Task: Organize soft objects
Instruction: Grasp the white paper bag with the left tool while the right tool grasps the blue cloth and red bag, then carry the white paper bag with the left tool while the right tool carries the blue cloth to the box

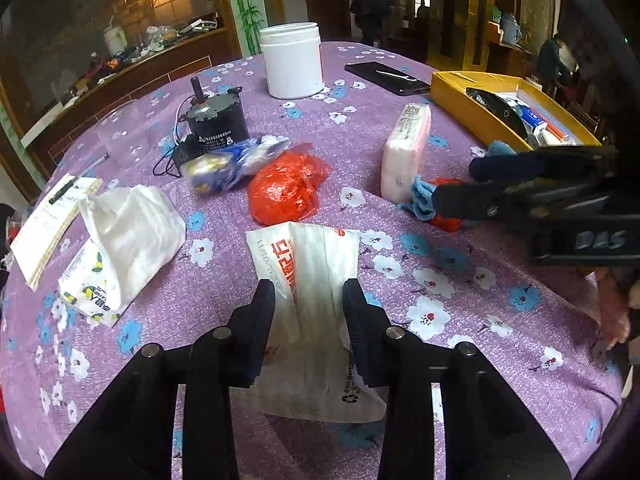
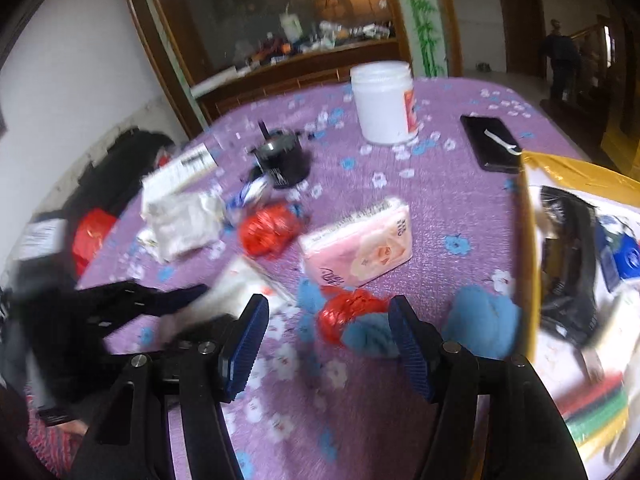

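While the left hand-held gripper point(image 1: 308, 292) pinches the white plastic bag point(image 1: 316, 280), the right hand-held gripper point(image 2: 328, 314) gapes empty.

Blurred view over a purple flowered tablecloth point(image 2: 440, 208). The right gripper point(image 2: 328, 332) has its blue-padded jaws apart, with a crumpled red bag point(image 2: 344, 312) and blue cloth point(image 2: 372, 338) between them. Beyond lie a pink tissue pack point(image 2: 360, 244) and a white jar point(image 2: 384, 102). A yellow box point(image 2: 530, 240) sits at right.
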A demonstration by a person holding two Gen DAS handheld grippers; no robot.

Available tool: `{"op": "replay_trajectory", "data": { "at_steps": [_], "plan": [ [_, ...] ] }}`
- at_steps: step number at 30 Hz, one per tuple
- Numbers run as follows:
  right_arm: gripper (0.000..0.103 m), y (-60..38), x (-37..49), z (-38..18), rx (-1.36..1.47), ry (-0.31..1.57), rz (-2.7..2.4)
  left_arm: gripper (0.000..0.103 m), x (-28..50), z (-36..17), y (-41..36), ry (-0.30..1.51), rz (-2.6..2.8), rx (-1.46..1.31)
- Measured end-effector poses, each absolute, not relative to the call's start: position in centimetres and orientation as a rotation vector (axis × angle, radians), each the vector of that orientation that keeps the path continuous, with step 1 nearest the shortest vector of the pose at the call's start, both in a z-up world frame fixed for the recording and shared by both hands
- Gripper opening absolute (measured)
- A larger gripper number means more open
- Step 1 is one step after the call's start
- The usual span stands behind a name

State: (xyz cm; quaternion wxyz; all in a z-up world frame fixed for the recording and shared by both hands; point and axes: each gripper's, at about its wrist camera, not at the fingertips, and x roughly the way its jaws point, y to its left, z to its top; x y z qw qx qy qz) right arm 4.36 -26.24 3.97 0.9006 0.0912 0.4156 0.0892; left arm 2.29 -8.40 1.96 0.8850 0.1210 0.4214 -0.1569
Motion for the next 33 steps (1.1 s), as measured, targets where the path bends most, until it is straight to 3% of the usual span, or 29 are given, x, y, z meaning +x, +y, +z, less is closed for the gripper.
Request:
{"op": "replay_trajectory", "data": {
  "at_steps": [3,5,7,8,9,11,24,33],
  "plan": [
    [0.065,-26.0,5.6,2.5,0.139,0.900,0.154,0.041,2.4,1.8,-8.5,0.878,-0.331,0.250],
    [0.065,-26.0,5.8,1.8,0.142,0.915,0.161,0.059,2.6,1.4,-8.7,0.894,-0.320,0.265],
    [0.059,-25.8,5.8,1.1,0.135,0.929,0.168,0.059,2.7,0.8,-8.9,0.890,-0.285,0.300],
    [0.042,-25.7,5.7,0.9,0.121,0.932,0.164,0.057,2.7,0.8,-9.0,0.886,-0.284,0.304],
    [0.041,-25.4,5.7,0.6,0.106,0.934,0.160,0.055,2.6,0.9,-8.9,0.882,-0.283,0.303],
    [0.039,-25.0,5.4,0.6,0.072,0.914,0.160,0.041,2.7,0.9,-8.8,0.867,-0.252,0.314],
    [0.038,-25.7,2.1,5.0,0.208,0.586,0.316,0.039,1.4,4.8,-6.4,0.672,-0.248,0.151],
    [0.038,-27.5,1.8,5.8,0.292,0.539,0.273,0.039,0.7,5.8,-6.4,0.588,-0.241,0.153]
  ]
}}
